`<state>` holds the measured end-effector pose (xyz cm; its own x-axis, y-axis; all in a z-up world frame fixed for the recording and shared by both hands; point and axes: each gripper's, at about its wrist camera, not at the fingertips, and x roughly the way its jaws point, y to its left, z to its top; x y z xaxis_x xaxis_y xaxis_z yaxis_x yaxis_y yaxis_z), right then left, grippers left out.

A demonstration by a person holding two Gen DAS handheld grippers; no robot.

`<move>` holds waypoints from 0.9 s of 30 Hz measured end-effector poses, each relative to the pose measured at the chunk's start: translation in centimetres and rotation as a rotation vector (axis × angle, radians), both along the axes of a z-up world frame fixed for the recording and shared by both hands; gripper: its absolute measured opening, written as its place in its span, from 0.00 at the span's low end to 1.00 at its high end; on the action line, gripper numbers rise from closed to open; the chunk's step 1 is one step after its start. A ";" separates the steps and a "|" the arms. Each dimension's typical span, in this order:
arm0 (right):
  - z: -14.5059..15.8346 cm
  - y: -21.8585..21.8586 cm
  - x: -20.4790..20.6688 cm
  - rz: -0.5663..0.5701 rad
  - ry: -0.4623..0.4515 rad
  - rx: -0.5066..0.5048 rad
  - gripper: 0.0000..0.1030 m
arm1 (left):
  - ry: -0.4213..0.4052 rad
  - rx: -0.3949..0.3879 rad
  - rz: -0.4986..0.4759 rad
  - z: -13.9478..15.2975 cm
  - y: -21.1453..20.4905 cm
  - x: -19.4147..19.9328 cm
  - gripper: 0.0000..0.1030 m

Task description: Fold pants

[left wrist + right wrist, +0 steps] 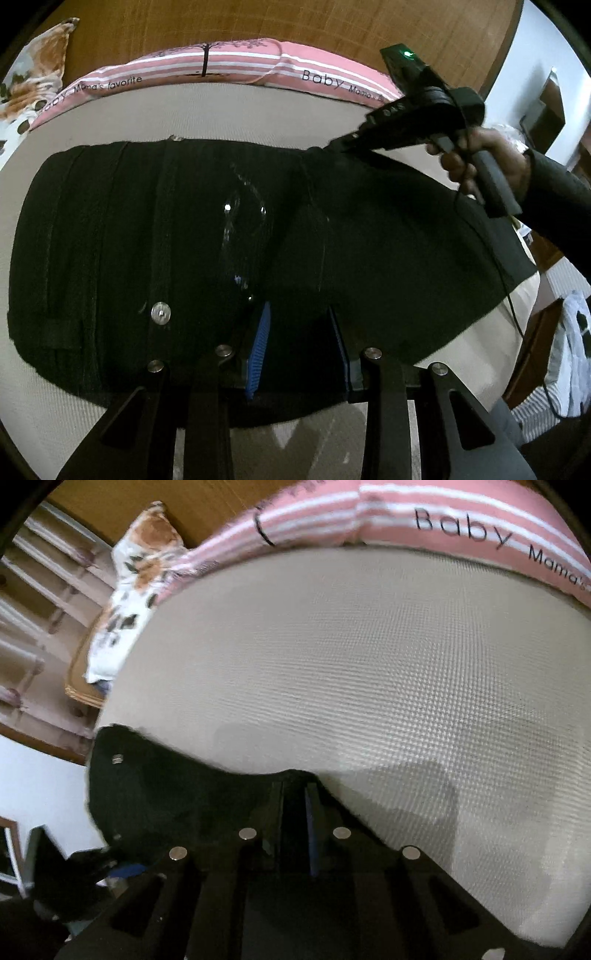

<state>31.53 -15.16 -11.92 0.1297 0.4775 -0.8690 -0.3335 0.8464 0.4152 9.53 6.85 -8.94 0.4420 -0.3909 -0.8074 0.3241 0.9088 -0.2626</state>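
Now I've got black pants (184, 229) on the bed (369, 664); right hand-held gripper (295, 805) clamped on far pants edge w/ fabric lifted, left hand-held gripper (301, 332) apart over near edge.

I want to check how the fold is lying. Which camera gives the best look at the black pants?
The left wrist view: the pants spread across the cream bed cover, metal button visible, with the right gripper pinching their far edge. The right wrist view shows only a dark corner of fabric around its closed fingertips.
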 end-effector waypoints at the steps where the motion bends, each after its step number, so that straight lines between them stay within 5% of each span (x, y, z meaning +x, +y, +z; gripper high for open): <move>1: -0.4 0.1 0.3 -0.011 -0.002 0.000 0.10 | 0.006 -0.009 0.004 0.0 0.1 0.1 0.32; 6: 1.3 -0.7 0.0 -0.088 -0.047 -0.009 0.29 | 0.056 -0.083 0.042 1.2 1.6 0.9 0.32; 9: 4.0 -1.5 -2.2 -0.107 -0.134 -0.051 0.29 | -0.031 -0.070 0.076 3.0 3.2 0.6 0.32; 12: 5.2 -2.0 -4.7 -0.097 -0.164 -0.054 0.30 | -0.029 -0.029 0.105 3.2 4.3 1.1 0.32; 16: 2.9 -3.7 -6.6 -0.137 -0.106 -0.083 0.30 | 0.020 -0.034 0.125 2.1 5.3 0.9 0.32; 18: 1.0 -4.4 -6.8 -0.158 -0.047 -0.112 0.29 | 0.025 0.038 0.165 2.1 5.5 0.7 0.32; 21: 0.9 -5.1 -8.2 -0.181 -0.049 -0.104 0.29 | 0.046 -0.014 0.187 2.6 6.5 0.5 0.32; 27: 4.0 -5.4 -13.9 -0.157 -0.111 -0.057 0.30 | -0.005 -0.007 0.088 4.4 4.8 -1.5 0.35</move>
